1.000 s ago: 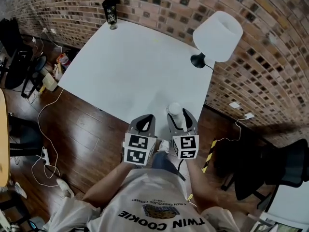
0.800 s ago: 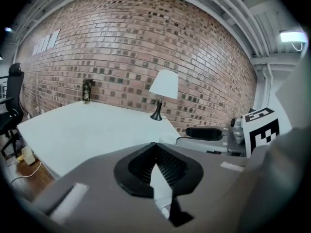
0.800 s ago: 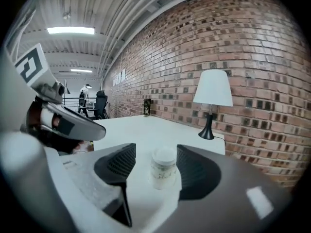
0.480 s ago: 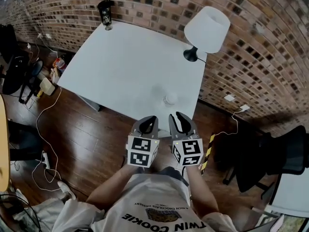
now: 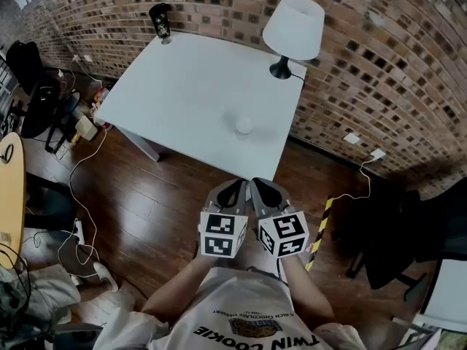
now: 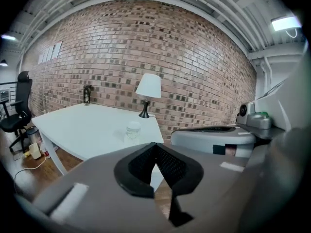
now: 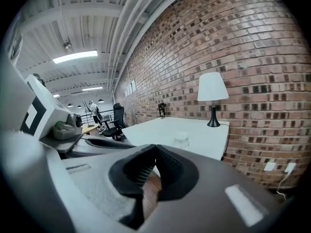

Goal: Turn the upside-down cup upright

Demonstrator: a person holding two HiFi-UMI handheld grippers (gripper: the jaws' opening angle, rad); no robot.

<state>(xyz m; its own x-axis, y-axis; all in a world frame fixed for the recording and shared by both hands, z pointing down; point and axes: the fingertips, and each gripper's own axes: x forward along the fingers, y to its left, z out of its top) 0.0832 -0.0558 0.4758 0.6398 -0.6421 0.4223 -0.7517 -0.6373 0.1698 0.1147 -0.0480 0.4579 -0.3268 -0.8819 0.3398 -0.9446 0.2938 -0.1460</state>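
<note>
A small clear cup (image 5: 244, 126) stands alone on the white table (image 5: 182, 86), near its front right edge, and it appears upright. It also shows in the left gripper view (image 6: 132, 128) and the right gripper view (image 7: 181, 139). Both grippers hang off the table over the wood floor, close to my body and side by side. My left gripper (image 5: 235, 189) is shut and empty, its tips meeting (image 6: 155, 144). My right gripper (image 5: 260, 187) is shut too, with nothing between its jaws (image 7: 155, 147). The cup is well ahead of both.
A white-shaded lamp (image 5: 293, 26) stands at the table's far right corner and a dark cup (image 5: 160, 20) at its far left corner. A brick wall runs behind. Cables (image 5: 80, 195) lie on the floor at left, and a black chair (image 5: 394, 246) stands at right.
My right gripper has let go of the cup, left it on the table and closed. Both grippers have drawn back from the table edge toward my body.
</note>
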